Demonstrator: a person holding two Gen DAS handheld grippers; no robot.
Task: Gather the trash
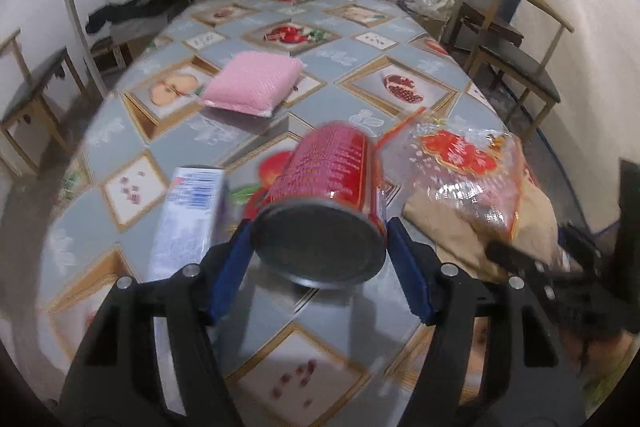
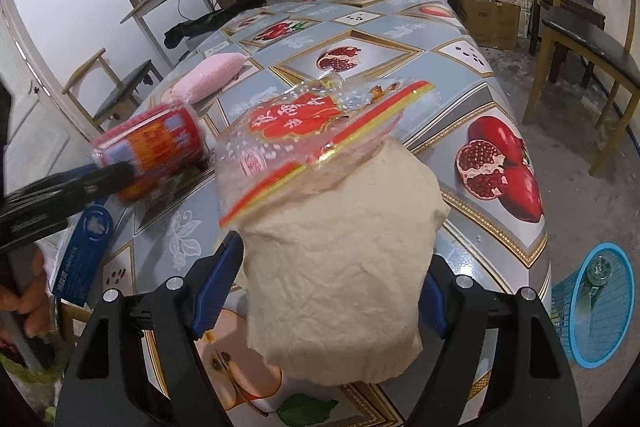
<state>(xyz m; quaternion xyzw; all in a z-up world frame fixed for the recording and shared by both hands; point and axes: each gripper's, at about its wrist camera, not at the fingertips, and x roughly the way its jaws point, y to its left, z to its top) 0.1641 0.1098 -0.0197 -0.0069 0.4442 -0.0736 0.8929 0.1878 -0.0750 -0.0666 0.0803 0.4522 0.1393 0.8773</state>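
Note:
A red can [image 1: 324, 179] lies on its side on the fruit-print tablecloth [image 1: 348, 67], its grey bottom facing the camera. My left gripper [image 1: 318, 227] is shut on it, a blue pad touching each side of the can's base. The can [image 2: 160, 143] also shows in the right wrist view, with one left finger across it. My right gripper [image 2: 334, 255] is shut on a crumpled beige paper wad [image 2: 340, 267]. A clear plastic wrapper with red print [image 2: 296, 135] sticks out of the top of the wad. The same wrapper [image 1: 464, 163] lies to the right of the can.
A pink padded pack [image 1: 252, 87] lies farther back on the table. A white and blue carton [image 1: 188, 211] sits just left of the can. A blue mesh basket [image 2: 596, 303] stands on the floor to the right. Wooden chairs [image 1: 520, 63] flank the table. A person's hand [image 2: 24, 291] is at the left edge.

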